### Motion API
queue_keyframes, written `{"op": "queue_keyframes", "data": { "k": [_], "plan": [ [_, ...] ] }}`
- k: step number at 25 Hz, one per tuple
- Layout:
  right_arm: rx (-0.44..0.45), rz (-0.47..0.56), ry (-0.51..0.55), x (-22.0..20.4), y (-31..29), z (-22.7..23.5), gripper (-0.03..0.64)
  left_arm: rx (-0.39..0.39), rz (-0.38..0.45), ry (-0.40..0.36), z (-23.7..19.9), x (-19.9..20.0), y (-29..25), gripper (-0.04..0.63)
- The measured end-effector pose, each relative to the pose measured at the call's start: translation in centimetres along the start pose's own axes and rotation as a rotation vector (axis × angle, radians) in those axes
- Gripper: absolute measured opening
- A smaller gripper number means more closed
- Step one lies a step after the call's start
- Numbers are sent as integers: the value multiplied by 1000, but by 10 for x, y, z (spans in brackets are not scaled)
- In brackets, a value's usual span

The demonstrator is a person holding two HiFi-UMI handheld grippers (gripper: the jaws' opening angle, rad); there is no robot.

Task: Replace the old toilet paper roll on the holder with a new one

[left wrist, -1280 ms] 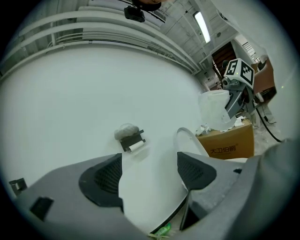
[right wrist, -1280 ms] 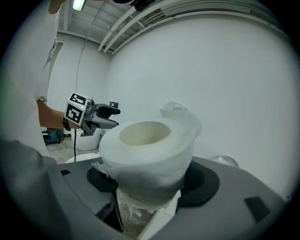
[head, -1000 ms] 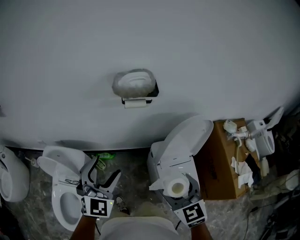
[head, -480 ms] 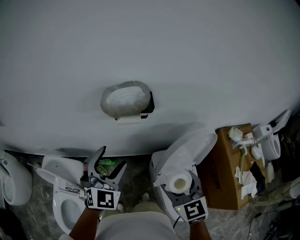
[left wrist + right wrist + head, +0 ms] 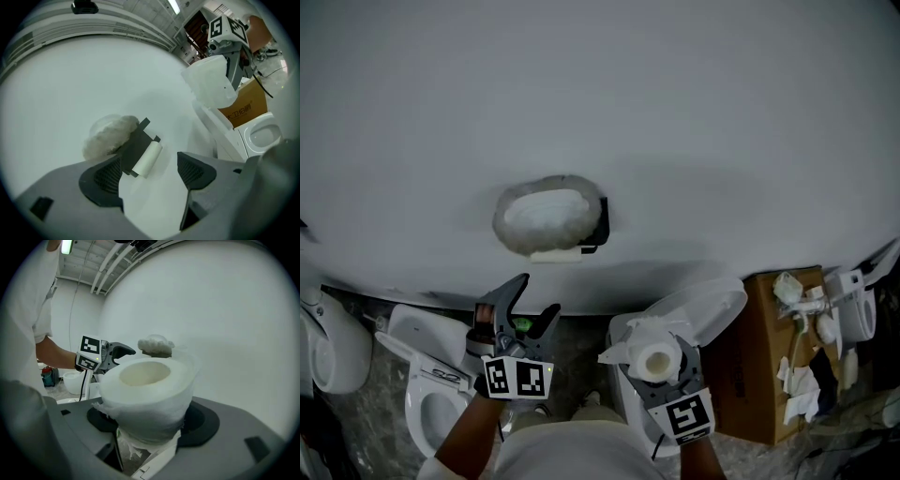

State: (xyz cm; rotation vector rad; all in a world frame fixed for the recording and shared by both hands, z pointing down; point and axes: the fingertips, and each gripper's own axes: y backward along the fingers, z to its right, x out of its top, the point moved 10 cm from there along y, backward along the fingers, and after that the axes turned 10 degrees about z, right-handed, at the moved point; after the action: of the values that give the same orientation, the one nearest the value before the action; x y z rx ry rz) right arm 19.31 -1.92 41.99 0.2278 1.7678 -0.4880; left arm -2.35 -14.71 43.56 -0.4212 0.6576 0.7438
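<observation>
While the right gripper [image 5: 150, 423] clamps the soft, light new roll [image 5: 145, 380], the left gripper [image 5: 150, 173] holds its fingers [image 5: 105, 176] wide and empty. The thin old roll [image 5: 146, 159] looks crushable; take it gently mid-length

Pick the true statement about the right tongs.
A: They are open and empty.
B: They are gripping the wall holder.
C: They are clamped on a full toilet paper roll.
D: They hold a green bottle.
C: in the right gripper view the right tongs are shut on the sides of the full toilet paper roll, well short of the wall holder.
</observation>
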Motion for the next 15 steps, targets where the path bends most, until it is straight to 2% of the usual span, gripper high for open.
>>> {"op": "queue_keyframes", "data": {
  "k": [6, 15],
  "plan": [
    [25, 11, 0, -7, 0, 14, 333, -20, -85, -118, 9, -9, -31, 351],
    [29, -3, -13, -21, 11, 28, 333, -28, -176, -230, 11, -13, -78, 351]
  ]
}}
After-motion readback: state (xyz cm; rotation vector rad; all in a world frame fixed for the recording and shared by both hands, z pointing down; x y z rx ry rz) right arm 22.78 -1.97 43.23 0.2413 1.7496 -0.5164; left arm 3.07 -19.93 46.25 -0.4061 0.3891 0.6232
